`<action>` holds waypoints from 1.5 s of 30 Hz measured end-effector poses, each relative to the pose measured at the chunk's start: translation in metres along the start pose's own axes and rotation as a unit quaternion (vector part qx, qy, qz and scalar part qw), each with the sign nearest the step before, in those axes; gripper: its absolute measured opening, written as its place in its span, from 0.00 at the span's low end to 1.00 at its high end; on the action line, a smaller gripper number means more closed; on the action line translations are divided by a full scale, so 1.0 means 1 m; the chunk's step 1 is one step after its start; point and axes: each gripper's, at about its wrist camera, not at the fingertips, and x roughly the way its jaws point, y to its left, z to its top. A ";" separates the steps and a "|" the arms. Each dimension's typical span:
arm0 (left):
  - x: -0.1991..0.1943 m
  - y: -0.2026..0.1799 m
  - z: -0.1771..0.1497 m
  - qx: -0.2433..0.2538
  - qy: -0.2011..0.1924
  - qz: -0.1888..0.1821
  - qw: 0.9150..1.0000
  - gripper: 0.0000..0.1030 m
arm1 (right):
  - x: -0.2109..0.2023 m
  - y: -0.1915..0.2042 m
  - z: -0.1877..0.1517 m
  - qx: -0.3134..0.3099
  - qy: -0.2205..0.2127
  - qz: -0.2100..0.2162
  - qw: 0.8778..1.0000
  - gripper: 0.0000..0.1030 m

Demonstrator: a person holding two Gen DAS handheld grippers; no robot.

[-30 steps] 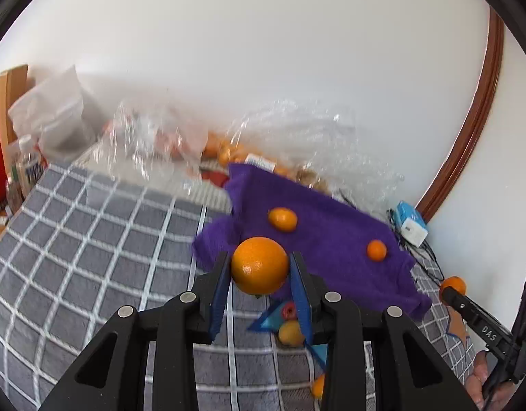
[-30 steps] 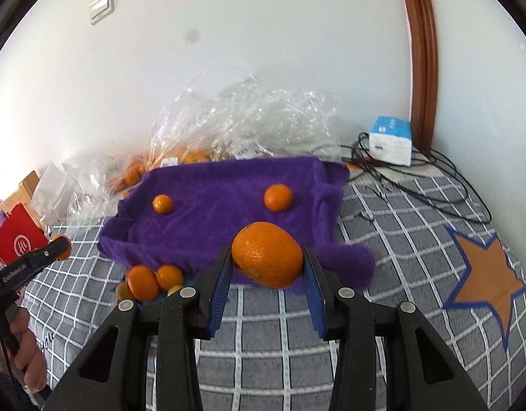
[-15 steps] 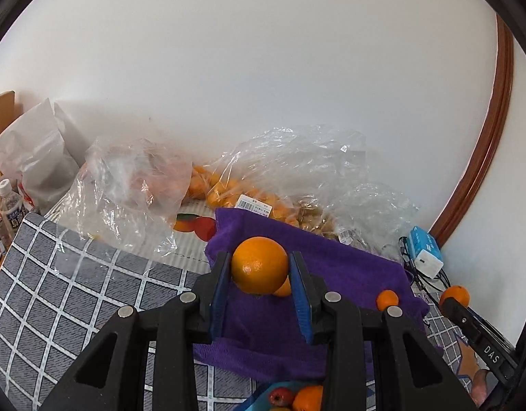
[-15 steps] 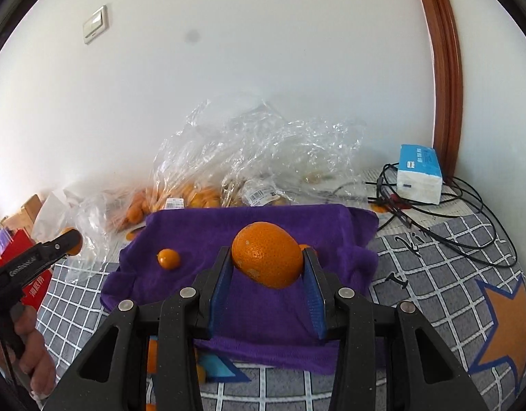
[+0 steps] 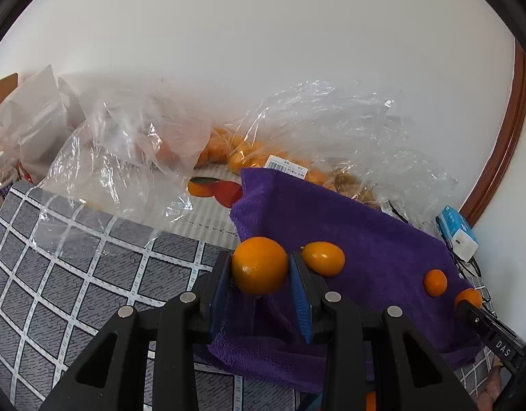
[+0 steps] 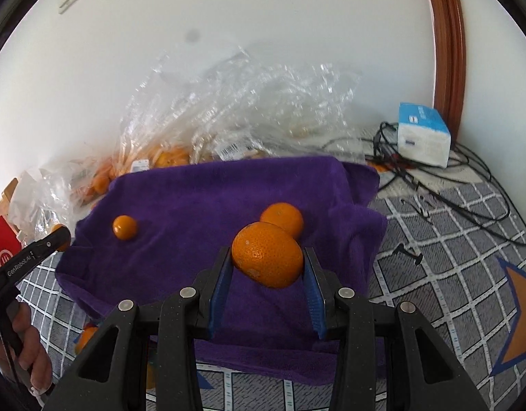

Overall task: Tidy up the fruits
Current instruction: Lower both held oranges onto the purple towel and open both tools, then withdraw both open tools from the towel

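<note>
In the left wrist view my left gripper [image 5: 261, 269] is shut on a round orange [image 5: 259, 263], held over the near left corner of the purple towel [image 5: 372, 239]. An oval yellow-orange fruit [image 5: 323, 258] and a small orange [image 5: 435, 282] lie on the towel. In the right wrist view my right gripper [image 6: 268, 262] is shut on a bigger, dimpled orange [image 6: 267, 255] above the towel [image 6: 201, 212]. Right behind it lies another orange [image 6: 282, 218], and a small one [image 6: 125, 227] sits further left. The left gripper's tip [image 6: 33, 257] shows at the left edge.
Clear plastic bags [image 5: 132, 150] with several oranges lie along the white wall behind the towel. A blue-white tissue pack [image 6: 422, 133] and black cables [image 6: 461, 178] lie at the right. A grey checked mat [image 5: 74, 257] covers the floor. More fruit [image 6: 85, 337] lies by the towel's near edge.
Both grippers have moved forward and down towards the purple towel, each still holding its orange. The towel and the bags now fill more of both views.
</note>
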 end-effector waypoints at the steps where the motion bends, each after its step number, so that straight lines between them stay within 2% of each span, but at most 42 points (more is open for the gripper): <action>1: 0.002 0.000 -0.001 0.000 0.003 -0.004 1.000 0.32 | 0.004 -0.002 -0.001 0.002 0.005 0.001 1.000 0.39; 4: 0.001 -0.004 -0.002 0.011 0.001 -0.004 1.000 0.32 | 0.013 -0.004 -0.004 0.004 0.018 -0.004 1.000 0.39; 11: 0.006 -0.012 -0.005 0.017 0.018 -0.046 0.999 0.32 | 0.020 0.001 -0.007 -0.006 0.026 -0.004 1.000 0.39; 21: 0.019 -0.019 -0.012 0.035 0.046 -0.023 0.998 0.32 | 0.025 0.005 -0.011 -0.014 0.037 -0.020 0.999 0.40; 23: 0.020 -0.022 -0.014 0.043 0.046 -0.012 0.998 0.32 | 0.024 0.004 -0.011 -0.009 0.038 -0.014 0.999 0.44; 24: 0.020 -0.024 -0.014 0.046 0.046 -0.007 0.998 0.32 | 0.023 0.003 -0.010 -0.003 0.040 -0.002 0.999 0.52; 25: 0.020 -0.025 -0.015 0.048 0.045 -0.004 0.998 0.32 | 0.021 0.001 -0.009 0.004 0.039 0.012 0.999 0.57; 27: 0.020 -0.025 -0.015 0.050 0.044 -0.001 0.998 0.32 | 0.015 -0.001 -0.009 0.016 0.027 0.019 0.999 0.72; 30: 0.018 -0.024 -0.014 0.047 0.045 -0.001 0.998 0.33 | 0.011 0.000 -0.009 0.008 0.013 -0.003 1.000 0.74; 31: 0.017 -0.023 -0.014 0.044 0.045 -0.002 0.998 0.37 | 0.010 0.001 -0.009 0.006 0.013 -0.011 1.000 0.74; 33: 0.011 -0.023 -0.012 0.035 0.036 -0.007 0.999 0.43 | 0.006 0.001 -0.010 0.006 0.010 -0.013 1.000 0.74; 35: 0.001 -0.024 -0.010 0.036 0.011 -0.001 0.999 0.54 | 0.000 0.002 -0.009 0.010 0.006 -0.003 1.000 0.74; 37: -0.008 -0.024 -0.008 0.038 -0.012 0.000 0.999 0.58 | -0.009 0.005 -0.006 0.007 -0.009 -0.003 1.000 0.74; 39: -0.015 -0.025 -0.005 0.038 -0.024 0.001 0.999 0.59 | -0.019 0.009 -0.002 -0.003 -0.026 -0.013 1.000 0.74; 42: -0.028 -0.026 0.001 0.039 -0.037 0.002 0.999 0.59 | -0.036 0.017 0.002 -0.017 -0.018 -0.022 0.999 0.74; 45: -0.042 -0.029 0.011 0.044 -0.050 0.011 0.998 0.59 | -0.060 0.019 -0.005 -0.001 -0.027 -0.035 0.999 0.74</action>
